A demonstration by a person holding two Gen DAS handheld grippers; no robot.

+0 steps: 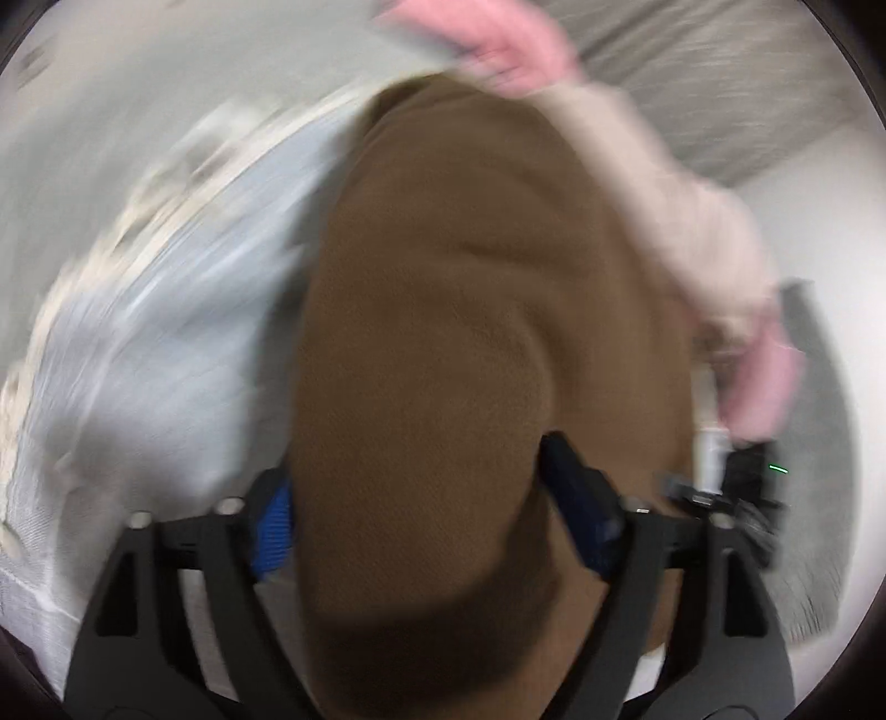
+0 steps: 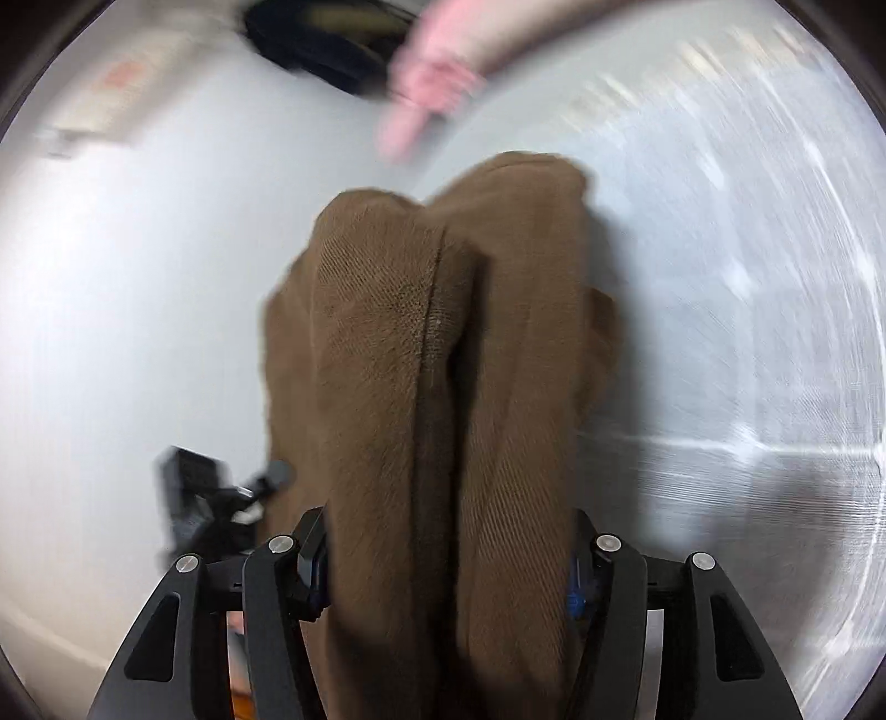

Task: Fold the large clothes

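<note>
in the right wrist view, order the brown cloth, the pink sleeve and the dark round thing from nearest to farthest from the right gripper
1. Brown knitted cloth, between the fingers of the right gripper.
2. Pink sleeve cuff, above the cloth's far end.
3. Dark round object, top edge, blurred.

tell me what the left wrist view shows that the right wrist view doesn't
Only the left wrist view shows a person's arm in a pale sleeve with a pink cuff, reaching to the other gripper's body at the right edge, and a grey carpet-like surface behind.

Only the right wrist view shows a seam running down the cloth, a dark rounded object at the top, and a black device low on the left.

Both show the brown cloth bunched between wide-spread fingers, a pale blue sheet beneath, and heavy blur.
</note>
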